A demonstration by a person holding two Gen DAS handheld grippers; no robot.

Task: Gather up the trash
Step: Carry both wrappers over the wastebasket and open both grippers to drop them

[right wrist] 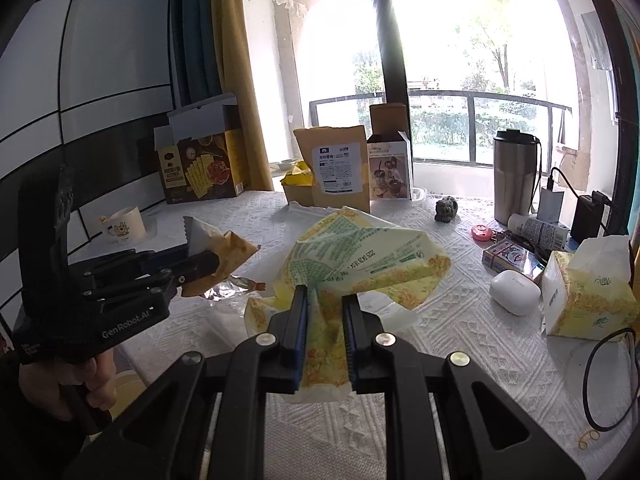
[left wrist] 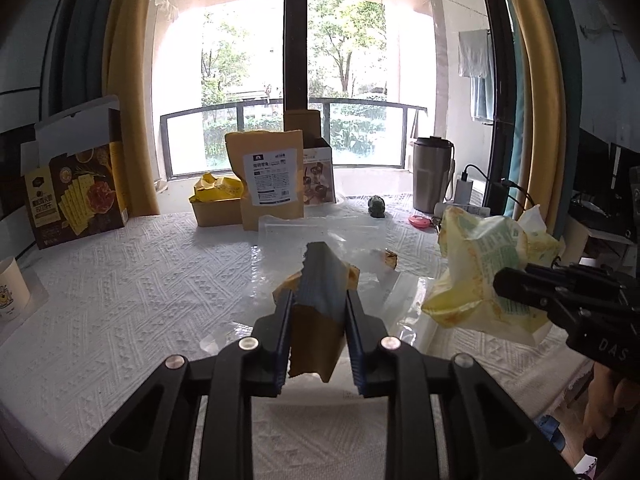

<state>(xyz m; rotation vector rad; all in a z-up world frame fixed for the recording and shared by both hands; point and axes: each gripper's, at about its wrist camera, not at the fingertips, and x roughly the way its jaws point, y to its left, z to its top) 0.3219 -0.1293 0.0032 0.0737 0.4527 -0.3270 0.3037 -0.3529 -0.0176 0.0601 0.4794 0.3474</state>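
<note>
left claw (left wrist: 318, 312): clamped on brown snack wrapper (left wrist: 320, 280), above desk (left wrist: 140, 280);
right claw (right wrist: 325, 314): clamped on crumpled yellow-green wrapper (right wrist: 360, 256)

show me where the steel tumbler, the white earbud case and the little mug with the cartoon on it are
Tumbler (right wrist: 514, 178): right wrist view, middle of its steel body.
Earbud case (right wrist: 515, 292): right wrist view, centre of its white lid.
Mug (right wrist: 123, 226): right wrist view, on its side by the cartoon print.
</note>
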